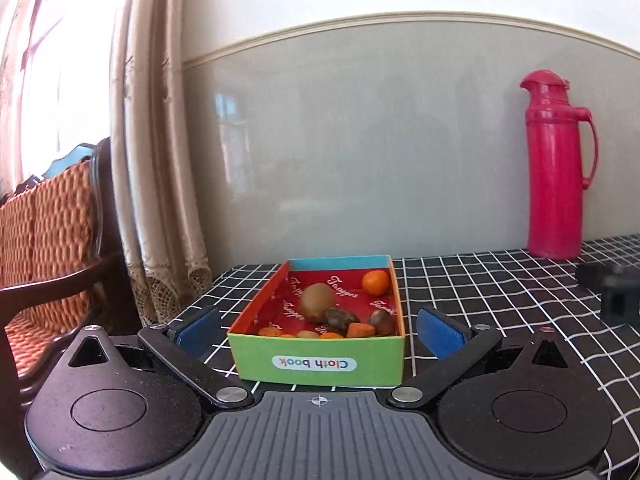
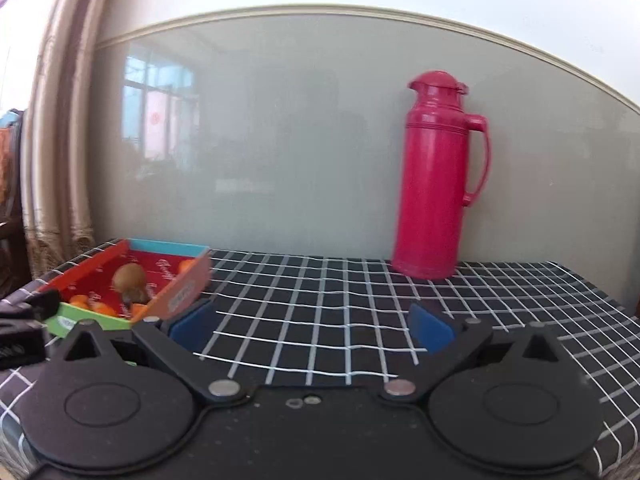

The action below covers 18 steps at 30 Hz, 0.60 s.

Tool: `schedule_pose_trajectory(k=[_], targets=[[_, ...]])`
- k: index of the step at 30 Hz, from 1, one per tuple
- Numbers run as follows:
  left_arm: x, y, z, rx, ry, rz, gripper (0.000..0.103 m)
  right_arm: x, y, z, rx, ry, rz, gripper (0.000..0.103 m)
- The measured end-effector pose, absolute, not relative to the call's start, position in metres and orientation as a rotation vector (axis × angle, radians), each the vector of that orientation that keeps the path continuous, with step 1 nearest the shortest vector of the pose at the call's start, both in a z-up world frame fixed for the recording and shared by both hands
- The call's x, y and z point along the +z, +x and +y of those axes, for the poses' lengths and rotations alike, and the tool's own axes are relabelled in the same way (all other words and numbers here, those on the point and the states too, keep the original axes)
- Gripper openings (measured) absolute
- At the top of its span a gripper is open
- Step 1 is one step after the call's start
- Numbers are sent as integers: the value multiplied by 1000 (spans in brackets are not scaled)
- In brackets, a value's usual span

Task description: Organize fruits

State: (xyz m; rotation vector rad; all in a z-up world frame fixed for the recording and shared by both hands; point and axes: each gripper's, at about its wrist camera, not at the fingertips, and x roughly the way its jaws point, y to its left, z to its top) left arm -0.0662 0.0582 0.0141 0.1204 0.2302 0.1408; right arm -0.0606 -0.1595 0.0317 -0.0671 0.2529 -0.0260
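A colourful cardboard box [image 1: 320,360] with a green front wall stands on the checked cloth. Inside lie a brown kiwi [image 1: 318,301], a small orange [image 1: 376,282], two dark fruits [image 1: 340,317] and several orange pieces [image 1: 360,330]. My left gripper [image 1: 318,330] is open, its blue pads [image 1: 438,332] standing on either side of the box's near end without touching it. In the right wrist view the box [image 2: 182,294] sits at far left with the kiwi [image 2: 129,276] showing. My right gripper [image 2: 312,326] is open over bare cloth to the right of the box, holding nothing.
A tall pink thermos jug [image 1: 556,168] [image 2: 438,176] stands at the back by the grey wall panel. Curtains [image 1: 156,160] and a wooden chair [image 1: 52,240] with a woven cushion lie off the table's left edge. The other gripper's dark body [image 1: 612,292] shows at right.
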Motion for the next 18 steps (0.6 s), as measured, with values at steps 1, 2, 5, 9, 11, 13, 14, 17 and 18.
schedule_pose_trajectory(k=[1, 2, 5, 9, 11, 13, 14, 17, 18], targets=[[14, -66, 59, 139, 120, 229, 103, 34, -61, -161, -32, -66, 243, 103], [14, -65, 59, 139, 119, 230, 103, 37, -60, -162, -44, -67, 241, 103], [13, -62, 60, 150, 122, 257, 103, 34, -59, -164, -60, -81, 220, 103], [12, -58, 62, 164, 131, 281, 103, 19, -52, -164, -75, -81, 254, 103], [12, -59, 63, 166, 127, 276, 103, 16, -49, -162, -74, -86, 271, 103], [12, -59, 65, 161, 117, 274, 103, 15, -49, -158, -77, -106, 268, 103], [12, -59, 67, 163, 111, 274, 103, 14, -48, -157, -71, -114, 269, 103], [13, -60, 71, 163, 87, 274, 103, 15, -50, -154, -70, -138, 260, 103], [12, -59, 71, 164, 83, 276, 103, 16, -50, -155, -68, -139, 259, 103]])
